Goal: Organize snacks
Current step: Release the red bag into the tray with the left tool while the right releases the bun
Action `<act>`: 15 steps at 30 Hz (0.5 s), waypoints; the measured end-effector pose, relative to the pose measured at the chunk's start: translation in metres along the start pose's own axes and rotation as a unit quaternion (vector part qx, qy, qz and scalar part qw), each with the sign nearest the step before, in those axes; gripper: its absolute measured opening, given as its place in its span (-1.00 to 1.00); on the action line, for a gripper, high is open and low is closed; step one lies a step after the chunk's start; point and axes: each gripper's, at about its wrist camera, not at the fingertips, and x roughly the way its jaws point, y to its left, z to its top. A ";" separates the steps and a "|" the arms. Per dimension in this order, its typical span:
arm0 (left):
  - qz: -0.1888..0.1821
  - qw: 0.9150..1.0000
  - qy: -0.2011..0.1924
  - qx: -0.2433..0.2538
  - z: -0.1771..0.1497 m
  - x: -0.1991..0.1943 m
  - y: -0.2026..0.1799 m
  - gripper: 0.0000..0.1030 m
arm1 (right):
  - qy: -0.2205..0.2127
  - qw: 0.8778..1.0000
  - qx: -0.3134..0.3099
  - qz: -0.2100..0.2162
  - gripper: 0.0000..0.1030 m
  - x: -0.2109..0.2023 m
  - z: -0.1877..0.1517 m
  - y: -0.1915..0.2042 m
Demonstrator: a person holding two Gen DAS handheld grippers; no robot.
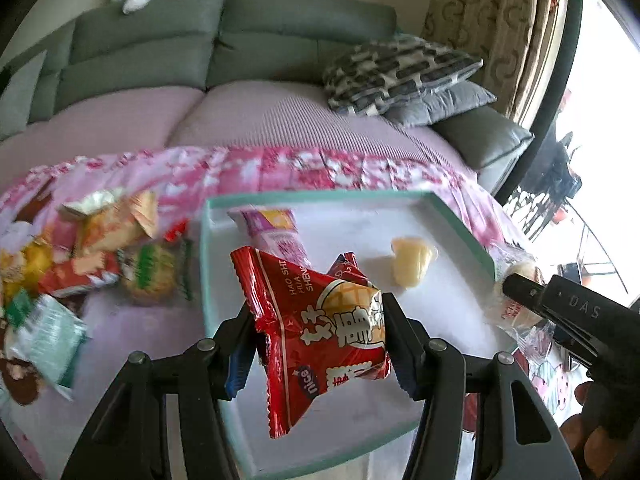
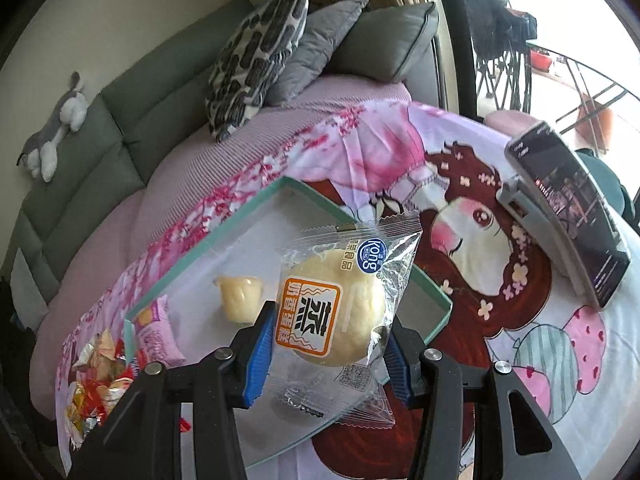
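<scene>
My left gripper (image 1: 318, 344) is shut on a red snack packet (image 1: 320, 332) and holds it above the teal-rimmed white tray (image 1: 206, 264). In the tray lie a purple packet (image 1: 276, 232), another red packet (image 1: 350, 266) and a pale jelly cup (image 1: 412, 260). My right gripper (image 2: 324, 348) is shut on a clear-wrapped steamed cake (image 2: 332, 308) over the tray's (image 2: 432, 296) right part; the jelly cup (image 2: 240, 296) lies just left of it. The right gripper (image 1: 560, 308) with the cake (image 1: 512, 300) shows at the tray's right edge in the left wrist view.
A pile of loose snacks (image 1: 80, 256) lies left of the tray on a pink printed cloth (image 2: 500, 280); the pile also shows in the right wrist view (image 2: 100, 376). A phone on a stand (image 2: 568, 216) is at the right. A sofa with pillows (image 1: 400, 72) is behind.
</scene>
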 end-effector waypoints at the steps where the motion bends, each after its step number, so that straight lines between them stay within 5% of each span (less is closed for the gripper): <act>1: 0.000 1.000 0.006 0.002 -0.001 0.005 -0.001 0.16 | 0.005 1.000 0.000 0.000 0.03 0.003 -0.001 0.000; 13: -0.007 1.000 0.022 -0.017 -0.005 0.018 0.008 0.18 | 0.019 1.000 -0.009 -0.003 0.03 0.012 -0.005 0.002; 15: -0.006 0.999 0.023 -0.021 -0.004 0.017 0.009 0.34 | 0.019 1.000 -0.009 -0.005 0.03 0.012 -0.005 0.003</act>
